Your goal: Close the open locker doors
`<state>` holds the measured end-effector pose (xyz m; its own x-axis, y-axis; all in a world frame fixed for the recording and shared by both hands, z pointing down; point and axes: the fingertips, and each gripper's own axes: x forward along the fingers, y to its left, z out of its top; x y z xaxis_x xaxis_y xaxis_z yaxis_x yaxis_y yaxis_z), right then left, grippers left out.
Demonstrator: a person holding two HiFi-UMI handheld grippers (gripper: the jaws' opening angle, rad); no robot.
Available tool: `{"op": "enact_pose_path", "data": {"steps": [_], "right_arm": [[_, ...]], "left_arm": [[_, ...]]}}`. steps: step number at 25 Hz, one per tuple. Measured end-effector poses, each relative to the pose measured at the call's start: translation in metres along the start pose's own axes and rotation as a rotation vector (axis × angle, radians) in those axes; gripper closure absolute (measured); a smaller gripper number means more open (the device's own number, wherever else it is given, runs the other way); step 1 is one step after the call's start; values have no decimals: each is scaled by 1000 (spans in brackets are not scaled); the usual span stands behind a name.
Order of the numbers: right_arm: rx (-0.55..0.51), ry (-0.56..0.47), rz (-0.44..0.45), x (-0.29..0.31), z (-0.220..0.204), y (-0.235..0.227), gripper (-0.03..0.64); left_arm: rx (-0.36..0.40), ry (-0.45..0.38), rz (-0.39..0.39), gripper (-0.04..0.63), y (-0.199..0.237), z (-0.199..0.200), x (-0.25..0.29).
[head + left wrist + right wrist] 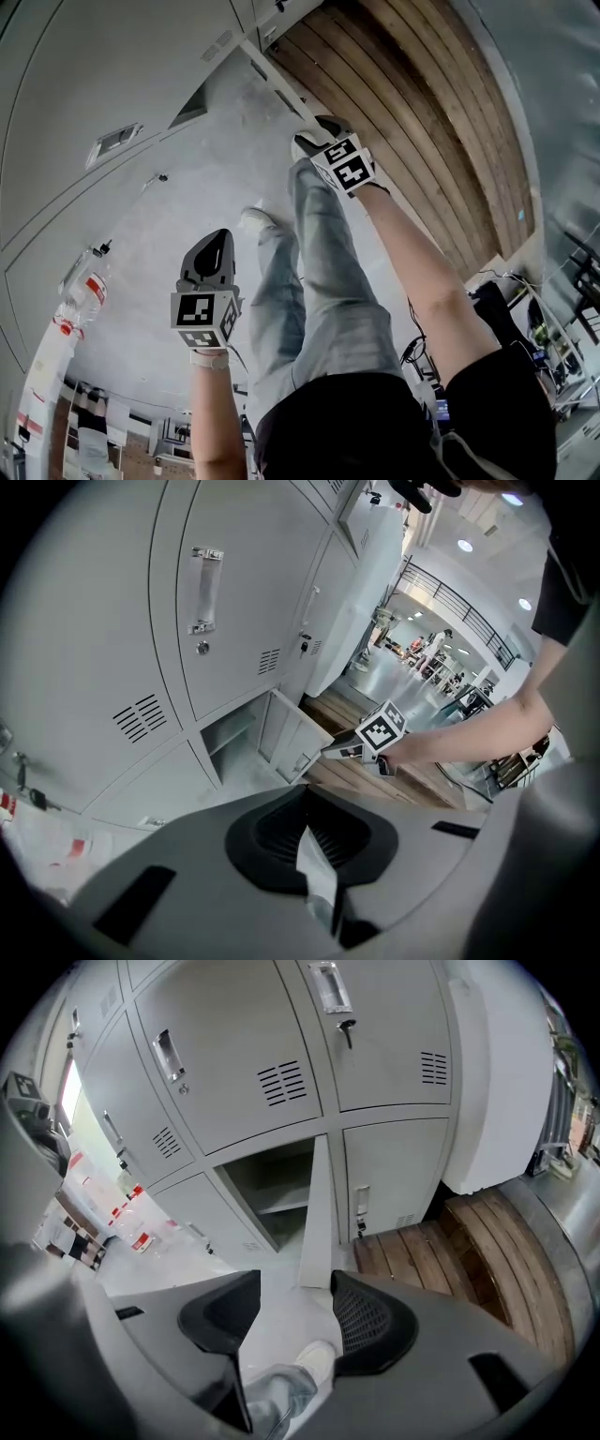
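Observation:
A bank of grey lockers [281,1063] has one bottom compartment [272,1185] standing open. Its door [317,1213] swings out toward me and shows edge-on. In the left gripper view the same open compartment [234,733] and door [295,738] lie ahead. My right gripper [295,1321] is open, a short way in front of the door's edge, with only floor and a shoe between its fingers. It also shows reaching toward the lockers, as the right gripper [323,141] in the head view. My left gripper [314,841] is shut and empty, hanging back as the left gripper [211,258].
A wooden platform [412,122] runs along the lockers' right, under a tall white cabinet [497,1082]. Plastic bottles [84,286] lie on the floor at the left. My legs in jeans [319,272] stand between the grippers. Cables and gear [497,309] sit at the far right.

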<state>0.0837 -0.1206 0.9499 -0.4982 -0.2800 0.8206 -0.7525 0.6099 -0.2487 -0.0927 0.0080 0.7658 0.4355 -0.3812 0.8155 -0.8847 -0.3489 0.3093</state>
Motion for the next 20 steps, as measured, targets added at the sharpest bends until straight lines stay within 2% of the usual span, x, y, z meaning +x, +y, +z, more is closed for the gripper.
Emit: {"op": "enact_pose_path", "data": {"steps": [8, 16, 20], "right_arm": [[-58, -5, 77, 25, 11, 61, 368], [-98, 13, 125, 49, 28, 107, 368], [-109, -10, 157, 61, 46, 128, 368]], "left_arm": [[-8, 15, 15, 577, 9, -29, -22], [-55, 19, 48, 577, 23, -57, -39], [-74, 18, 59, 577, 29, -64, -45]]}}
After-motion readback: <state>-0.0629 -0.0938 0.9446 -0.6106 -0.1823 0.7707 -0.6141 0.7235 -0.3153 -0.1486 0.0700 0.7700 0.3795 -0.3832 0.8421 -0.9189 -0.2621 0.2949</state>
